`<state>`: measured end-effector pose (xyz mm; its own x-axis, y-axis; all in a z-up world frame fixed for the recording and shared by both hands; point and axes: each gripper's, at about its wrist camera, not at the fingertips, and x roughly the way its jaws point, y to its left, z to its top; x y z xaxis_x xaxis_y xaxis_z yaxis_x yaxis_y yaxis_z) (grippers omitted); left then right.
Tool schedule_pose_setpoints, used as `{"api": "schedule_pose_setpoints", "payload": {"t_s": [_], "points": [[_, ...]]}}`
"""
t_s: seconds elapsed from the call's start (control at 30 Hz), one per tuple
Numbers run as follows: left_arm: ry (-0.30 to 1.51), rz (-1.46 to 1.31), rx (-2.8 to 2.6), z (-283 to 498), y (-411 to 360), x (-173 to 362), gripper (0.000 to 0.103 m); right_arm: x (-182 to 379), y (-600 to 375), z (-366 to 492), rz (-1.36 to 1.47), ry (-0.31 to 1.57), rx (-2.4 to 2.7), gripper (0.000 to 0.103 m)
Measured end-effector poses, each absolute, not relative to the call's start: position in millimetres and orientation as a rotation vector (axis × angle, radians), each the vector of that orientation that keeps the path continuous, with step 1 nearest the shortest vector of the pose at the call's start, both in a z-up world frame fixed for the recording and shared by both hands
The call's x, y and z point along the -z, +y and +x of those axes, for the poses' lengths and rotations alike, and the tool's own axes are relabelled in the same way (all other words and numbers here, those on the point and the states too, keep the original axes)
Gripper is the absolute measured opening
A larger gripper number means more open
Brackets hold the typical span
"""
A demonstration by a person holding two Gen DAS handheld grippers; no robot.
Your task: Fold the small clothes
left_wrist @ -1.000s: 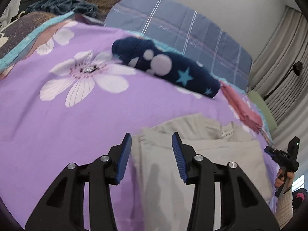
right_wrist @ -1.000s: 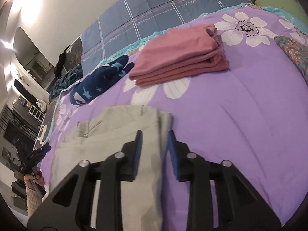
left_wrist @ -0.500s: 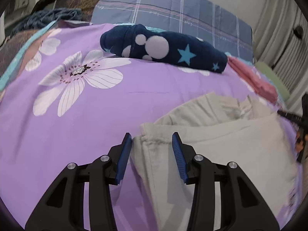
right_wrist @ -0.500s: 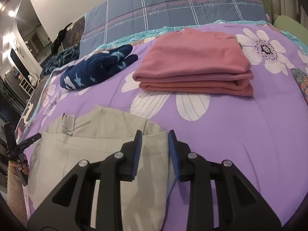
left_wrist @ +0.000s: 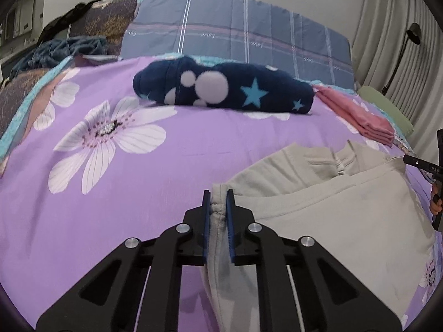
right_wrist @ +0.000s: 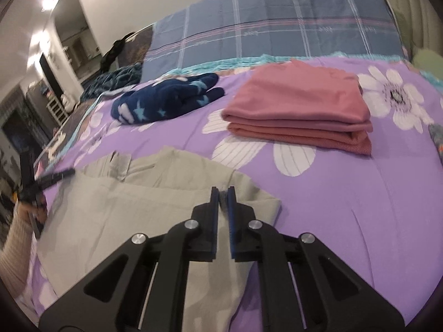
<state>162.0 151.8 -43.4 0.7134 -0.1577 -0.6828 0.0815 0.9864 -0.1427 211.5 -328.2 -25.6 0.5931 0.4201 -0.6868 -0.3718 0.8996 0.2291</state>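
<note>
While jaws pinch, soft beige garment (left_wrist: 346,221), rumpled hem, purple floral bedspread (left_wrist: 138,188)

beige garment's (left_wrist: 346,221) near end cut off, floor lamp (left_wrist: 401,52) partly cropped

home bedroom; floral bedsheet (left_wrist: 171,171) | curtains (left_wrist: 387,27) | folded clothes (right_wrist: 299,110)

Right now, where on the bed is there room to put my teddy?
Bare purple cover lies left of the beige garment, below the navy star bundle. Another patch sits below the pink stack. Around the garment it's crowded.
</note>
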Motion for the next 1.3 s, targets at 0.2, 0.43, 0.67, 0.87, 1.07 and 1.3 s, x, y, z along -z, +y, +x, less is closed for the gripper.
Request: {"api": "schedule_pose_setpoints", "payload": {"t_s": [0.2,0.43,0.67,0.87,1.07,1.3], "points": [[0.730,-0.067,0.114,154.8,144.1,25.1,0.009,5.3,-334.2,207.1,0.115,0.736,-0.428,0.005],[0.675,-0.032,0.112,146.4,142.3,6.9,0.009,-18.4,-349.2,208.6,0.171,0.677,-0.432,0.004],[0.609,-0.052,0.111,142.6,144.2,-10.8,0.009,-22.3,-352.9,215.7,0.206,0.647,-0.418,0.004],[0.586,-0.042,0.072,167.8,152.1,-21.3,0.009,-26.9,-349.4,245.7,0.202,0.634,-0.376,0.004],[0.760,-0.017,0.030,222.0,151.3,36.7,0.011,31.5,-332.0,296.1,0.126,0.807,-0.227,0.009],[0.692,-0.042,-0.022,177.8,161.5,15.9,0.039,26.0,-362.2,240.8,0.160,0.811,-0.213,0.012]]}}
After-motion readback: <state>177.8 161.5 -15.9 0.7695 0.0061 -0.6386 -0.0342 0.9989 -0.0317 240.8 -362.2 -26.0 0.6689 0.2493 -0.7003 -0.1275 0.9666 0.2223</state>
